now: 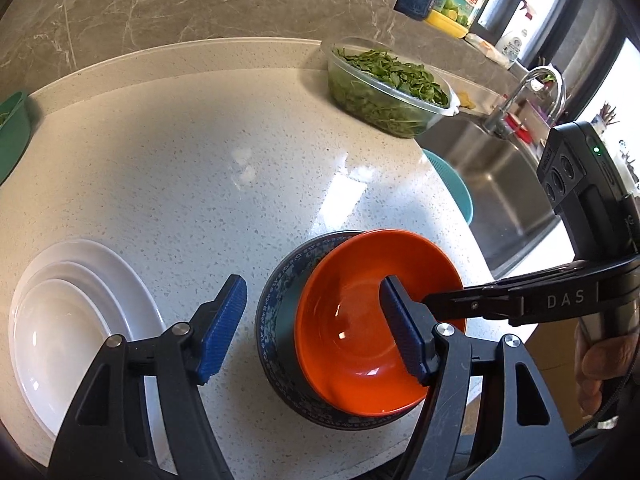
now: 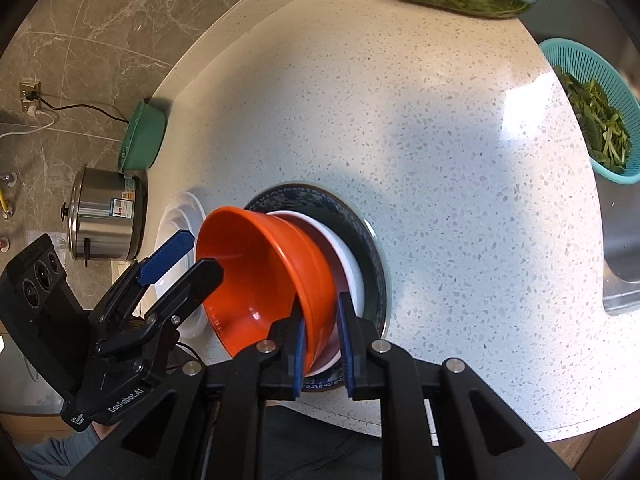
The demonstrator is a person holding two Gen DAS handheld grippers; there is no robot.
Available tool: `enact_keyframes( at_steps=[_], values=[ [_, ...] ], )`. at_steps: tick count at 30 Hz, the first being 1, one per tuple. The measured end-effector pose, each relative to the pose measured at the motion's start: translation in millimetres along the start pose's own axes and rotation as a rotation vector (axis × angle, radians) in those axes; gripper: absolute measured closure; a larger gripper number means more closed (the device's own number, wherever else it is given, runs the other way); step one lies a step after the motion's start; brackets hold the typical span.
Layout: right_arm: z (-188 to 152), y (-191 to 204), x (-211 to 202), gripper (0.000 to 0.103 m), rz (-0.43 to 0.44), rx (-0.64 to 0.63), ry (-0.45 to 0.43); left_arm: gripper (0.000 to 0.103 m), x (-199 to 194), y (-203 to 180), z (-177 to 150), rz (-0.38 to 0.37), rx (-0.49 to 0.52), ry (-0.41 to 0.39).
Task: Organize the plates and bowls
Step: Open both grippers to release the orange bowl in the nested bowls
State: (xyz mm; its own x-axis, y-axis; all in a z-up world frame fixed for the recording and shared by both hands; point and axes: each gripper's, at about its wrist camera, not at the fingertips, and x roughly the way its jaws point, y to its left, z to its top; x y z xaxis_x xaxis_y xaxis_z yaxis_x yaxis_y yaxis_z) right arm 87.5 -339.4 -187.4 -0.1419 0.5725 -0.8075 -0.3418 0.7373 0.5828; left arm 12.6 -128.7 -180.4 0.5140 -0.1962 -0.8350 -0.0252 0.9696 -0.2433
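Observation:
An orange bowl (image 1: 372, 308) (image 2: 260, 276) is tilted over a dark blue patterned bowl (image 1: 280, 292) (image 2: 372, 240) near the counter's front edge. A white dish (image 2: 348, 264) sits inside the blue bowl, under the orange one. My right gripper (image 2: 322, 340) (image 1: 436, 300) is shut on the orange bowl's rim. My left gripper (image 1: 316, 328) (image 2: 192, 252) is open and empty, with one finger over the orange bowl and the other over bare counter. A stack of white plates (image 1: 76, 312) (image 2: 180, 220) lies to the left of the bowls.
A clear tub of greens (image 1: 388, 88) stands at the back of the speckled counter (image 1: 200, 152). A teal colander (image 2: 592, 112) with greens sits by the steel sink (image 1: 496, 184). A green basin (image 2: 144, 136) and a steel pot (image 2: 108, 220) are at the left.

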Motion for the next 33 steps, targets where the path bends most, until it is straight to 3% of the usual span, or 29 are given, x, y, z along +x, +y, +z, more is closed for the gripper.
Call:
enact_keyframes(
  at_steps=[20,23,26,27,29,33],
  values=[
    [-9.4,22.4,-0.9,0.082,-0.132,-0.105,-0.018,0.033,-0.5,13.6,-0.7,-0.003,-0.069,-0.010],
    [-8.5,28.6,-0.4,0.077,-0.157,-0.125,-0.019,0.033,-0.1,12.7,-0.9,-0.008,-0.072,-0.010],
    [-8.9,34.1,0.2,0.064,-0.166,-0.135,-0.017,0.033,-1.0,12.8,-1.3,-0.021,-0.074,-0.011],
    [-8.8,36.5,-0.3,0.051,-0.178,-0.142,-0.019,0.033,-1.9,12.8,-1.2,-0.025,-0.073,-0.016],
    [-8.4,40.6,-0.8,0.042,-0.197,-0.159,-0.023,0.032,-3.4,12.1,-0.4,-0.037,-0.068,-0.024],
    [-6.5,40.4,2.9,0.042,-0.191,-0.160,-0.011,0.031,-4.2,12.8,1.5,-0.057,-0.067,-0.030]
  ],
)
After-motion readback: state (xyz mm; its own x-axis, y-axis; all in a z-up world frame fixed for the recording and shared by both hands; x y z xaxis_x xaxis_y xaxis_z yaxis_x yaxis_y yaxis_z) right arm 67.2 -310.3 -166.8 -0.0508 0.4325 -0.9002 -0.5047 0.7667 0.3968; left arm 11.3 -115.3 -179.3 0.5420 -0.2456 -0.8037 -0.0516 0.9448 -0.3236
